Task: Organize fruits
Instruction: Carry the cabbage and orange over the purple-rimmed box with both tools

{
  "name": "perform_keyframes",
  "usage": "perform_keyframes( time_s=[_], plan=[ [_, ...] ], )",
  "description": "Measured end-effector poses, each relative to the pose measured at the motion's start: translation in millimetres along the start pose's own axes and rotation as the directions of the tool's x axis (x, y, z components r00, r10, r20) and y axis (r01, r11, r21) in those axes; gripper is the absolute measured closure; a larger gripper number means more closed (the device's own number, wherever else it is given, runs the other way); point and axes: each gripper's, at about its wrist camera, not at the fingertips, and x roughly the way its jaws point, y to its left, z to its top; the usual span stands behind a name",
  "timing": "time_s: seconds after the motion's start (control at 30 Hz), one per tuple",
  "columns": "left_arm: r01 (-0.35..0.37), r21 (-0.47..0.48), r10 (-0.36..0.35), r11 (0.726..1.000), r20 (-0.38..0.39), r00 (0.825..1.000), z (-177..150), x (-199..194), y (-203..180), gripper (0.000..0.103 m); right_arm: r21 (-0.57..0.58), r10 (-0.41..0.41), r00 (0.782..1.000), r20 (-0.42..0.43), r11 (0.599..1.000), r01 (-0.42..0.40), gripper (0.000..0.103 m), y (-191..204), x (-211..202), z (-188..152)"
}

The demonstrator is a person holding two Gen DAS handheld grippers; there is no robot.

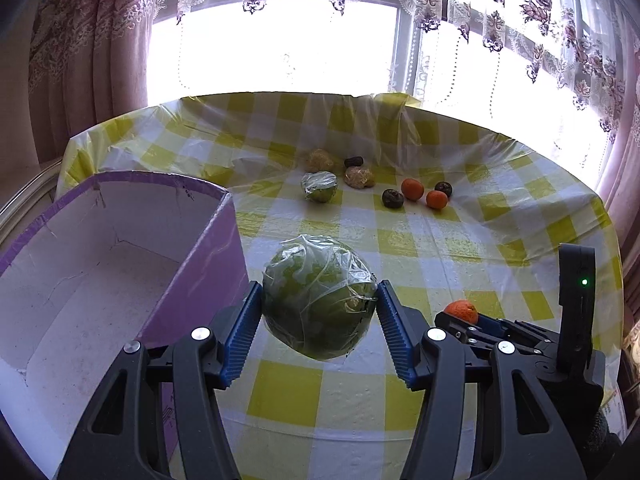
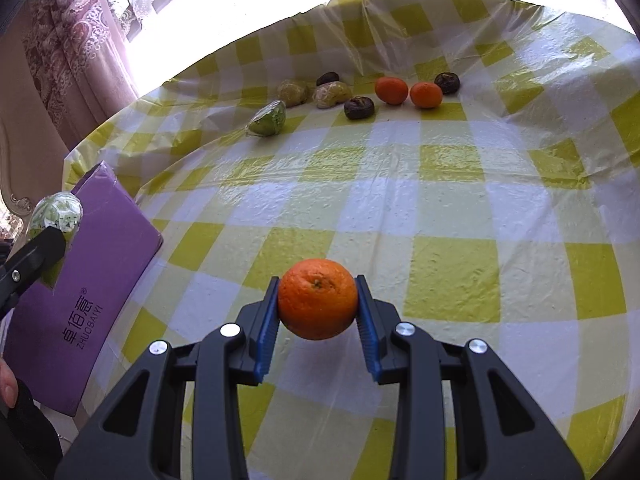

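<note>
Left wrist view: left gripper (image 1: 319,312) clamps a wrapped green fruit (image 1: 318,298) above the checked tablecloth (image 1: 460,248), just beside the purple box (image 1: 100,248). Right gripper (image 2: 318,308) pinches an orange (image 2: 317,298). Farther off lie two tangerines (image 2: 404,91) among dark fruits (image 2: 359,107).

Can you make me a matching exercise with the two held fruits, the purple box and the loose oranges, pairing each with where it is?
Things:
1. wrapped green fruit
2. large orange
3. purple box
4. two small oranges

Places:
A. far side of the table, among dark fruits
B. between the right gripper fingers
C. open, at the table's left edge
D. between the left gripper fingers

Pairs: 1-D, 2-B, 3-C, 4-A
</note>
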Motion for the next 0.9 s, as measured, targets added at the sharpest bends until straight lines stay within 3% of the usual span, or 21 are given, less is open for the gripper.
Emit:
perform_keyframes(
  time_s=[0.13,0.37,0.53,0.63,0.8,0.9],
  plan=[
    [-0.047,-0.006,0.047,0.999,0.041,0.998,4.4,-29.6,15.4,0.048,-0.051,0.045,0.999,-0.002,0.998,-0.045,0.067,33.8,-1.1,-1.8],
    [-0.121,-0.047,0.126,0.992,0.124,0.984,12.0,-74.8,45.3,0.048,-0.176,0.130,0.989,0.067,0.977,-0.116,0.067,102.1,-29.8,7.5],
    [-0.163,-0.074,0.174,0.984,0.190,0.966,24.2,-106.1,69.6,0.048,-0.259,0.199,0.972,0.127,0.953,-0.161,0.067,149.0,-53.9,18.7],
    [-0.235,-0.092,0.250,0.968,0.220,0.943,26.4,-122.1,93.7,0.048,-0.330,0.229,0.964,0.137,0.928,-0.173,0.067,181.8,-63.5,26.9],
    [-0.313,-0.152,0.335,0.938,0.150,0.930,22.4,-124.4,151.1,0.048,-0.421,0.275,0.954,0.117,0.884,-0.204,0.067,235.1,-66.2,36.2],
    [-0.316,-0.151,0.329,0.937,0.068,0.942,17.0,-112.9,176.0,0.048,-0.492,0.254,0.964,0.075,0.850,-0.186,0.067,270.2,-55.4,38.1]
  ],
)
